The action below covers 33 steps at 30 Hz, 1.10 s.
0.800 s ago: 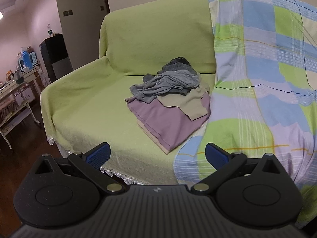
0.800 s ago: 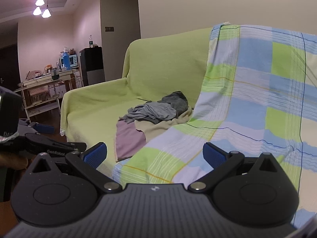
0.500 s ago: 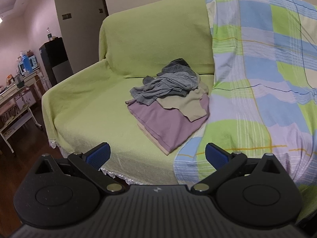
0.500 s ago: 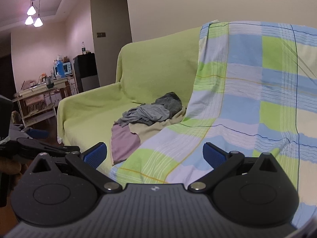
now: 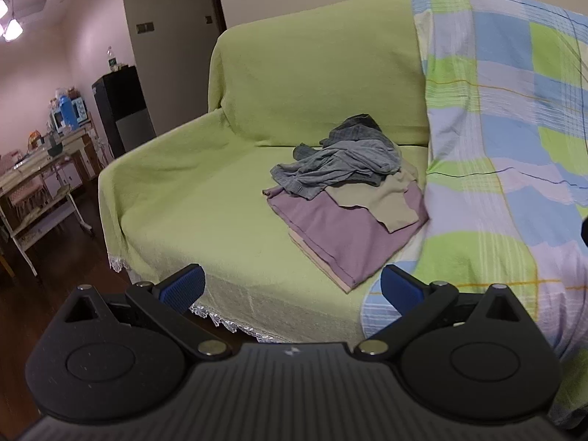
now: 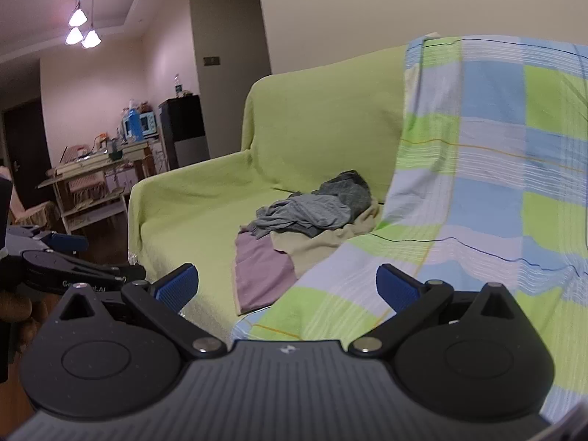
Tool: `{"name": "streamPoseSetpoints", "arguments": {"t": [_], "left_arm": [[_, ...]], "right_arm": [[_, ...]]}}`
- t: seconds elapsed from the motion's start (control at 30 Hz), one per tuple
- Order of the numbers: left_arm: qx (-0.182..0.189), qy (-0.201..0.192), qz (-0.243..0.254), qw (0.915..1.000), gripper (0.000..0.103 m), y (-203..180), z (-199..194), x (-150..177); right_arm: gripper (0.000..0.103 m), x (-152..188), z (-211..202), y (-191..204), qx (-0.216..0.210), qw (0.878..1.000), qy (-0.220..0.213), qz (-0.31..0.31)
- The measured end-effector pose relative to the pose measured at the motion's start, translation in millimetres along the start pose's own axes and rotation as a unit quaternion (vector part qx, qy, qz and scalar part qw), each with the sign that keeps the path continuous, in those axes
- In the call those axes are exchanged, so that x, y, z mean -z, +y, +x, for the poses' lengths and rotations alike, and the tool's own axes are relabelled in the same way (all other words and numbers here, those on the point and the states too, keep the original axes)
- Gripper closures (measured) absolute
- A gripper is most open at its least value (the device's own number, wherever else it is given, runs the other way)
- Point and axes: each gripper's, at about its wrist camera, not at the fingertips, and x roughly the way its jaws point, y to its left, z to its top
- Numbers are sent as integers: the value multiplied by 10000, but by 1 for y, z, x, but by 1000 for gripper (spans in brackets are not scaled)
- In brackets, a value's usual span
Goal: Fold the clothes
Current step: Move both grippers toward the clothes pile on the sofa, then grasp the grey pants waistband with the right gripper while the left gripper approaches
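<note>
A pile of clothes lies on the green-covered sofa (image 5: 205,198): a crumpled grey garment (image 5: 341,165) on top, a beige one (image 5: 386,198) under it, and a flat purple one (image 5: 341,235) at the bottom. The pile also shows in the right wrist view, with the grey garment (image 6: 312,213) above the purple one (image 6: 261,275). My left gripper (image 5: 292,288) is open and empty, short of the sofa's front edge. My right gripper (image 6: 286,286) is open and empty, further back and to the right. The left gripper's body (image 6: 62,261) shows at the right view's left edge.
A blue, green and lilac checked sheet (image 5: 507,154) drapes over the sofa's right half, beside the pile. To the left stand a black fridge (image 5: 121,110) and a cluttered shelf table (image 5: 44,169) on a dark wooden floor (image 5: 55,268).
Both grippers have shifted a little, so the sofa and the pile sit slightly differently in view. Both stay open and empty. The clothes have not moved.
</note>
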Motion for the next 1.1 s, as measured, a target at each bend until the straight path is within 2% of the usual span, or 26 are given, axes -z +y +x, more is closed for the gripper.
{"name": "streamPoseSetpoints", "arguments": {"t": [0.1,0.23,0.33,0.43,0.5,0.57,0.63,0.7,0.83,0.87,0.97,1.0,1.03,1.1], "left_arm": [[208,93,-217,9995,1,7,20,1],[425,100,-212,9988,1,8,48,-5],[590,-5,29,9983,1,9,75,-9],[764,-202,540,9954,1,8,112,-26],[728,-276,807,9937,1,6,139,-38],[701,-326,978,9922,1,5,166,-48],[749,-335,984,9918,1,4,193,-57],[833,-338,934,9916,1,3,213,-61],[987,-330,817,9912,1,1,250,-64],[984,-307,815,9913,1,0,256,-62],[1009,-236,889,9906,1,-6,273,-56],[1028,-243,947,9899,1,-8,277,-56],[1049,-267,1014,9889,1,-10,280,-57],[1090,-317,1148,9869,1,-14,287,-58]], "right_arm": [[1,-3,13,4,13,9996,144,-250],[1,-13,43,-5,92,9982,338,-489],[1,-24,73,-8,-26,9947,399,-945],[1,-38,109,-13,-185,9881,491,-1449],[2,-49,141,-16,-297,9808,583,-1839],[7,-60,178,-19,-295,9730,695,-2180],[23,-67,219,-21,-294,9648,818,-2484],[35,-73,289,-32,-319,9559,1031,-2730],[59,-63,362,-32,-276,9385,1269,-3199],[61,-60,376,-32,-272,9351,1310,-3281],[67,-49,403,-33,-222,9241,1388,-3553],[87,-53,393,-35,-236,9272,1317,-3499],[102,-56,383,-37,-250,9301,1247,-3445],[102,-63,364,-41,-277,9358,1106,-3336]]}}
